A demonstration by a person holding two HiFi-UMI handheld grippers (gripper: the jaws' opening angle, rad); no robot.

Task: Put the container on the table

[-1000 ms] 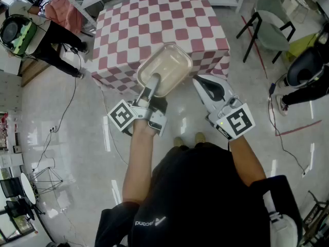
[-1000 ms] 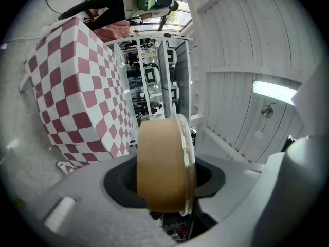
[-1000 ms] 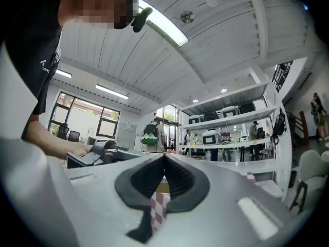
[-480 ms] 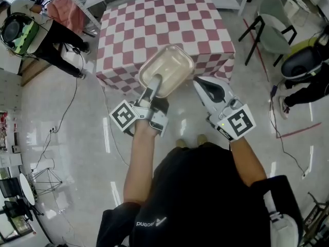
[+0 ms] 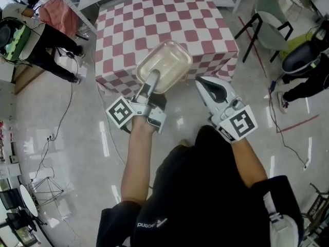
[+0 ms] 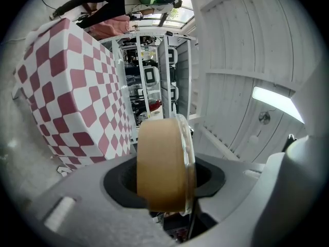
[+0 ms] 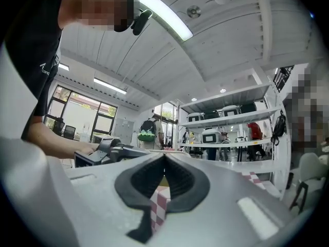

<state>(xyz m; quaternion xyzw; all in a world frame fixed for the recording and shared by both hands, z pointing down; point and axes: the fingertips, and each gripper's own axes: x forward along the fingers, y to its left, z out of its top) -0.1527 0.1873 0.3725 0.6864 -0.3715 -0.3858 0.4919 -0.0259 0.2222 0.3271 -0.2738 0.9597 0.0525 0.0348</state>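
**Container Hangs at Table's Edge, Held by One Rim**

The left gripper (image 5: 153,79) pinches the near wall of a pale, shallow container (image 5: 165,65), one jaw inside the rim and one outside, and holds it in the air at the near edge of the checked table (image 5: 154,14). The container is not yet set down. The right gripper (image 5: 201,81) rides just beside it, jaws pressed together on nothing.

The grip is the likely weak spot. All the container's weight hangs beyond a single pinch at one side, so it could sag or slide out of the jaws on the way over. Released too close to the edge, it could tip off onto the glossy floor, and a low approach could catch the draped cloth.

Nothing lies on the tabletop to block a landing. A chair (image 5: 268,29) stands off the table's right corner, cables (image 5: 66,104) trail across the floor at left, and a bystander with a green backpack (image 5: 18,37) stands well apart.
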